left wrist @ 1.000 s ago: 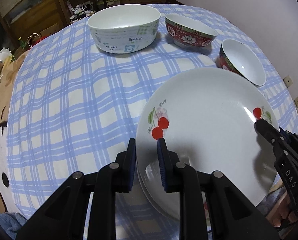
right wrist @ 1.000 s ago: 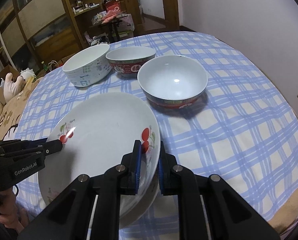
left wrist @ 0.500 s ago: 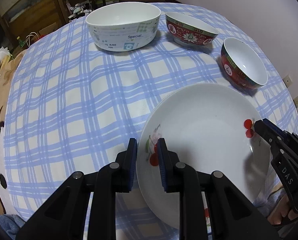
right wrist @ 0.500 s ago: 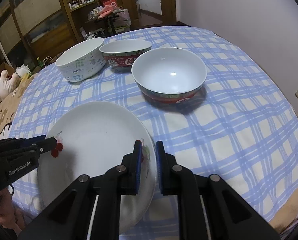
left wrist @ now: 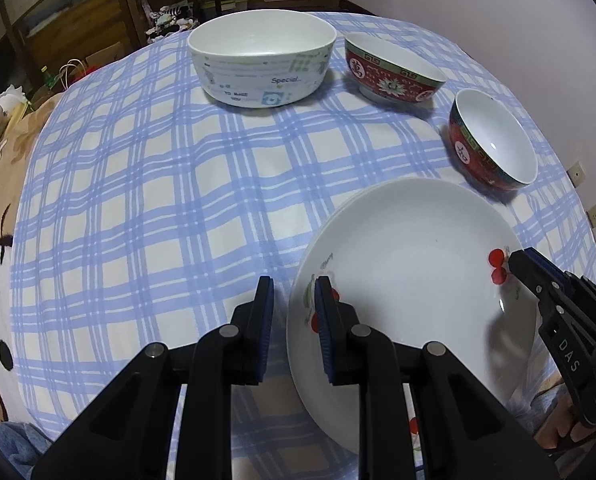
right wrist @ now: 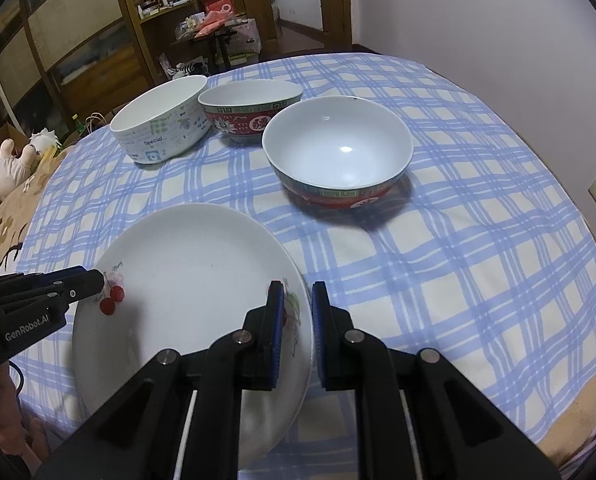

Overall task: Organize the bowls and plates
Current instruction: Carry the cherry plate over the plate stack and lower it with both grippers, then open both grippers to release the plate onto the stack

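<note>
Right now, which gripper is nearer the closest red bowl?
Right. The right gripper straddles the plate rim on the side facing the red bowl; the left gripper straddles the opposite rim, the plate between it and the bowl.

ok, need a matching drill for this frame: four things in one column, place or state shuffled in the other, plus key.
1. cherry plate
2. white "Special" bowl
3. red bowl by the wall
4. left claw

A. farthest left of the three bowls
B. straddles the plate's left rim, open
C. nearest bowl to the plate
D. between both claws

Pairs: 1-D, 2-A, 3-C, 4-B
</note>
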Motion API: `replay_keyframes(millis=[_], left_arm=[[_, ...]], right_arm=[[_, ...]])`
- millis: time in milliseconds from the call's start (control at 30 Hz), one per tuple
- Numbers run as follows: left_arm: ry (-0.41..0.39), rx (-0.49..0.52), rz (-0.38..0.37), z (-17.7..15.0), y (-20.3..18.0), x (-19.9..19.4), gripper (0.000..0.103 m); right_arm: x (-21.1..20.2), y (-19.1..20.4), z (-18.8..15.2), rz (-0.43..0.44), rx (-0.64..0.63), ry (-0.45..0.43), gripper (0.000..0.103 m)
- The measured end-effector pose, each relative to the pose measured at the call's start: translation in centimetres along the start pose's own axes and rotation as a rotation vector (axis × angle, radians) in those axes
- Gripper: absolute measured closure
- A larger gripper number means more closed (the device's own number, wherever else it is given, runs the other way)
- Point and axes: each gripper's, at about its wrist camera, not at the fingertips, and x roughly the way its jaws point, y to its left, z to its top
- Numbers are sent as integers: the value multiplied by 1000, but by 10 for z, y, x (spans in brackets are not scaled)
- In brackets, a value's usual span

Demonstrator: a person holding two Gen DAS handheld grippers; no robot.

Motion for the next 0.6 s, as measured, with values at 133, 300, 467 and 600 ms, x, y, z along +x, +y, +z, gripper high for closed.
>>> replay_keyframes(millis=[133,300,467,600], left_arm=[[20,4,-4,0,0,3,82],[17,17,-5,-2,-1,2,82],[25,17,-7,-5,-2,-1,82],[17,12,-5,-4,0,-4,80]], right_arm=[[0,0,0,1,1,-2,88],[0,-1,0,2,4,-3,88],[-2,-4,0,-8,13,-10,88],[-9,-6,2,-3,17,-32,88]])
